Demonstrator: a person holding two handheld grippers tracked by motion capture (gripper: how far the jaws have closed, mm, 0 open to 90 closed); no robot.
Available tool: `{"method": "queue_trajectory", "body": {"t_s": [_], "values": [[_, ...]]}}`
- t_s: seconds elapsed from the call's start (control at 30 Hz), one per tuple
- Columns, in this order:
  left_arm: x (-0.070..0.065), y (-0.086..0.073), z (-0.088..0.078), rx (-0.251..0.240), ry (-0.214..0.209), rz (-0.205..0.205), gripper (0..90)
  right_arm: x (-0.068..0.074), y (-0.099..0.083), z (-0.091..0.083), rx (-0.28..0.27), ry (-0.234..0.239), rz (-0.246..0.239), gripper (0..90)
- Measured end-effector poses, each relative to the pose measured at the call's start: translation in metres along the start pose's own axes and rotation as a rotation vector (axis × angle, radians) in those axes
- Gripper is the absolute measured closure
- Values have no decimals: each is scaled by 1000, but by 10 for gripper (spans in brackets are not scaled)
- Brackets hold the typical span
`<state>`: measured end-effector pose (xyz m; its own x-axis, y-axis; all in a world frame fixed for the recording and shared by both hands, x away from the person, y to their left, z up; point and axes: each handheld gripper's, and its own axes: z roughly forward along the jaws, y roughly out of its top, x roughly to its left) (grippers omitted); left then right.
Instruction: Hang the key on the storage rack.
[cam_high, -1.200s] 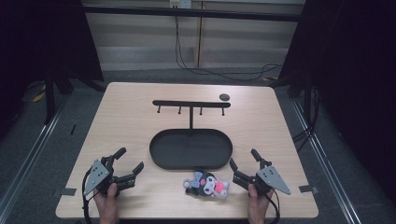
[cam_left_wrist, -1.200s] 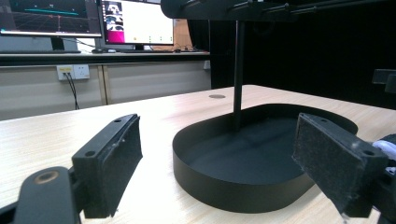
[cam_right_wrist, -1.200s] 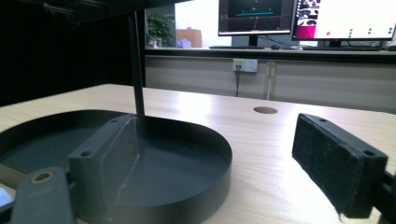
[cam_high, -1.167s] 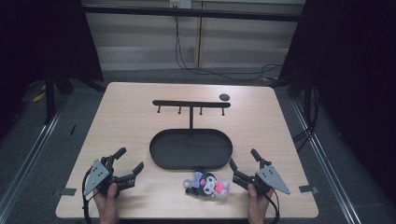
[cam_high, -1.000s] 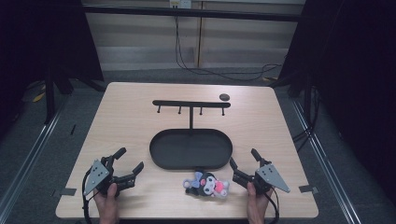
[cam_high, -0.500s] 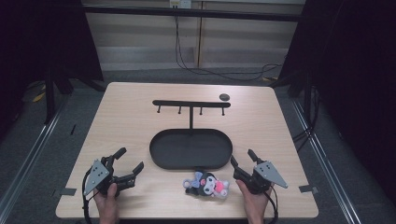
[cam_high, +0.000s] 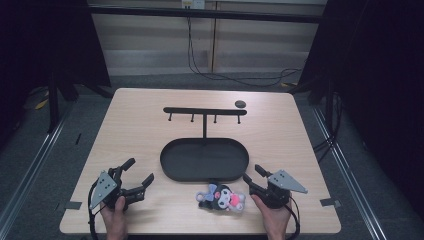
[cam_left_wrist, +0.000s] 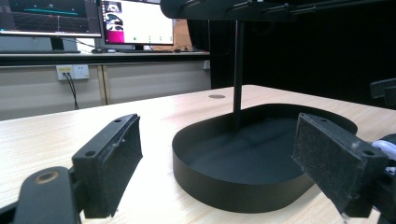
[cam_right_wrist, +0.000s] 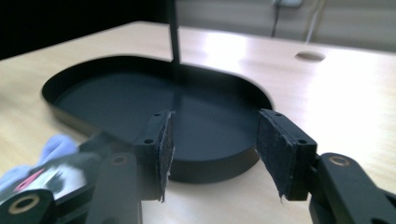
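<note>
A small plush toy (cam_high: 221, 198), black, white and pink, lies on the wooden table (cam_high: 125, 130) near its front edge, just in front of a black oval tray (cam_high: 204, 160). From the tray rises a black post with a crossbar carrying several hooks (cam_high: 205, 111). My right gripper (cam_high: 254, 178) rests open right beside the toy, its jaws pointing at the tray (cam_right_wrist: 140, 93); the toy (cam_right_wrist: 46, 158) shows at that view's lower left. My left gripper (cam_high: 137, 172) stands open and holds nothing at the front left, facing the tray (cam_left_wrist: 243, 158).
A small dark round disc (cam_high: 240, 104) lies at the table's back right. Monitors (cam_left_wrist: 84, 18) and a wall socket stand on a bench beyond the table. Dark curtains flank both sides, and cables run along the floor behind.
My right gripper has turned and shifted slightly left toward the plush toy. The left gripper and the toy have not moved.
</note>
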<state>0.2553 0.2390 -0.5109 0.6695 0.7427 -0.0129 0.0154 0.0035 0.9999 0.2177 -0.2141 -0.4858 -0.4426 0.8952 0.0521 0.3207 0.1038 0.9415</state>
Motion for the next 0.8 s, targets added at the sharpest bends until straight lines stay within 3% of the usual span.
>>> {"method": "queue_trajectory", "body": {"t_s": [0.3, 0.43, 0.47, 0.57, 0.8], "values": [[0, 0, 0, 0, 0, 0, 153, 4, 18, 1, 71, 60, -28, 472], [0, 0, 0, 0, 0, 0, 153, 4, 26, 1, 91, 90, -9, 434], [0, 0, 0, 0, 0, 0, 153, 4, 31, 3, 133, 91, -3, 377], [0, 0, 0, 0, 0, 0, 153, 5, 34, 4, 150, 98, -6, 389], [0, 0, 0, 5, 0, 6, 153, 5, 46, 12, 255, 162, -7, 385]]}}
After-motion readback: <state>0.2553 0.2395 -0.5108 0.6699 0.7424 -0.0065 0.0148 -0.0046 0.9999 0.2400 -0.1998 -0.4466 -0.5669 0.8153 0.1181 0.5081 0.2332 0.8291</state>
